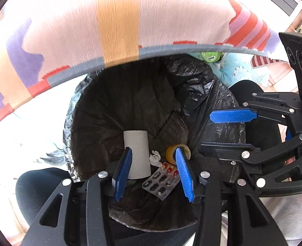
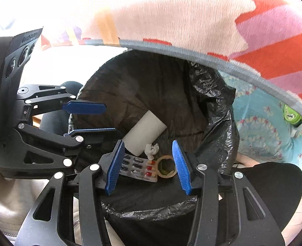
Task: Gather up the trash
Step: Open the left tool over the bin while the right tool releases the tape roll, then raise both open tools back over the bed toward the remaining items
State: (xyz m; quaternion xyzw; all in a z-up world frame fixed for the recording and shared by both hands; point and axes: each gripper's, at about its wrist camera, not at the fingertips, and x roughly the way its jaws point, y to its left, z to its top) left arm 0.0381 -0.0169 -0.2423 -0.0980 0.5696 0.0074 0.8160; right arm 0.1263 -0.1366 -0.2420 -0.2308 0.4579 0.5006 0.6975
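left gripper (image 1: 154,171): over the bin, fingers parted a moderate way, nothing between them; what I see in the gap lies far below.
right gripper (image 2: 148,167): same, fingers moderately apart, empty, aimed into the bin.
bin (image 1: 85,94): black liner, open mouth, sits under the edge of a round striped rug (image 1: 118,20), or maybe a cloth; I can't say which.
trash, where: all at the bottom of the bin.
count, tube (image 1: 137,153): one cardboard roll core, lying on its side against the liner.
count, blister pack (image 1: 161,181): one, a few red capsules left in it.
count, tape ring (image 2: 166,167): one, yellowish, touching the pack.
count, tissue wad (image 1: 156,157): one, small, white, between tube and ring.
count, green lid (image 2: 292,115): one thing outside the bin, under the rug edge on a blue patterned surface; I can't tell what it is.
risk 1: if the green thing is trash, I'd miss it, half hidden by the rug.
risk 2: the two grippers are close together; swinging either sideways could knock them.
risk 3: loose liner on the right could snag a finger as I pull out and drag the bin.
risk 4: the rug overhangs the mouth; the next drop could catch it and fall outside.
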